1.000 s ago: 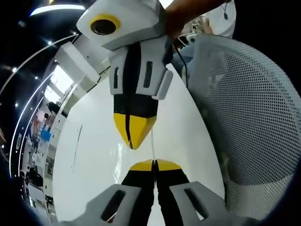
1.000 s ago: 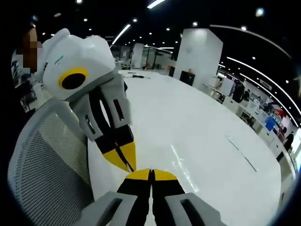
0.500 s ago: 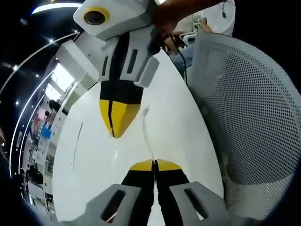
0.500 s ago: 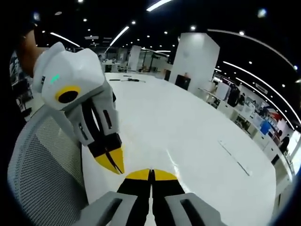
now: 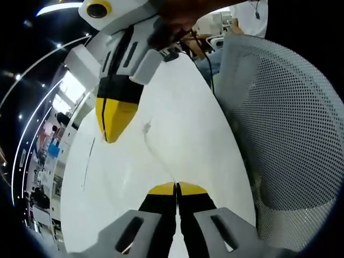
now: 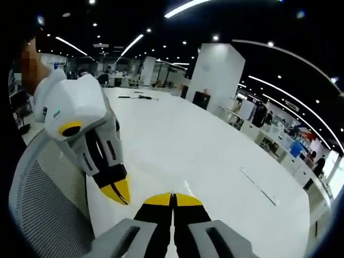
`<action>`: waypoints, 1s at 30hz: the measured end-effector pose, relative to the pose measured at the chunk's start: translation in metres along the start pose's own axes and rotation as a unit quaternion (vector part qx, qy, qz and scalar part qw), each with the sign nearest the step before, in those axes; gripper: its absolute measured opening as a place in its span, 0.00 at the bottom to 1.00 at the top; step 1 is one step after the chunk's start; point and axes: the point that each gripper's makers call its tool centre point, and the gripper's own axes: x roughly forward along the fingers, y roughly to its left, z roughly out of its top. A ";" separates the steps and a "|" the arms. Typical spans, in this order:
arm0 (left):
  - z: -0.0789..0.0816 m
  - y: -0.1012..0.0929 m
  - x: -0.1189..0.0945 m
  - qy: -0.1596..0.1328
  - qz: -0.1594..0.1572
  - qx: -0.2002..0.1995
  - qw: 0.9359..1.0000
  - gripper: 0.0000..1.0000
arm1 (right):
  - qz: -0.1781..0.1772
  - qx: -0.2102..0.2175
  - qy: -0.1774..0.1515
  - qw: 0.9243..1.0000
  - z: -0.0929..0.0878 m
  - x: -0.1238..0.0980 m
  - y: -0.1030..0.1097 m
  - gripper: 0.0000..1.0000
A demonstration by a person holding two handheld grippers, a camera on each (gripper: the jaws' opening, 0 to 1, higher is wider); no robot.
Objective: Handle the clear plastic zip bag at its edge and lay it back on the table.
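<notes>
The left tongs (image 5: 176,188) pinched the clear plastic zip bag (image 5: 156,153) by its edge above the white worktop (image 5: 188,123); the right tongs (image 5: 113,121) were clenched, whether on the bag I could not tell; lowering it flat came next.

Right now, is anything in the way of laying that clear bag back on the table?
Nothing visible does: the zip bag, pinched in the left gripper, hangs just over a bare stretch of white table.

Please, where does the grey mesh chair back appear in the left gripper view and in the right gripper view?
Left gripper view: the mesh chair back covers the right side.
Right gripper view: the mesh chair back covers the lower left.
Shared landmark: the white table beside it.
</notes>
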 end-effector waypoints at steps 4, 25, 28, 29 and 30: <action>0.001 0.001 0.000 -0.002 0.002 -0.003 1.000 0.00 | -0.004 -0.007 0.000 1.000 0.006 0.000 -0.003 0.00; -0.003 -0.001 0.003 -0.003 -0.006 -0.028 1.000 0.00 | -0.020 -0.014 -0.002 1.000 0.007 -0.002 -0.009 0.00; -0.005 0.001 0.002 -0.002 -0.005 -0.032 0.999 0.00 | -0.022 -0.013 -0.003 1.000 0.007 -0.003 -0.009 0.00; -0.005 0.001 0.002 -0.002 -0.003 -0.033 0.999 0.00 | -0.024 -0.015 -0.004 1.000 0.007 -0.003 -0.009 0.00; -0.005 0.002 0.002 -0.002 -0.003 -0.034 0.999 0.00 | -0.025 -0.014 -0.004 1.000 0.008 -0.003 -0.009 0.00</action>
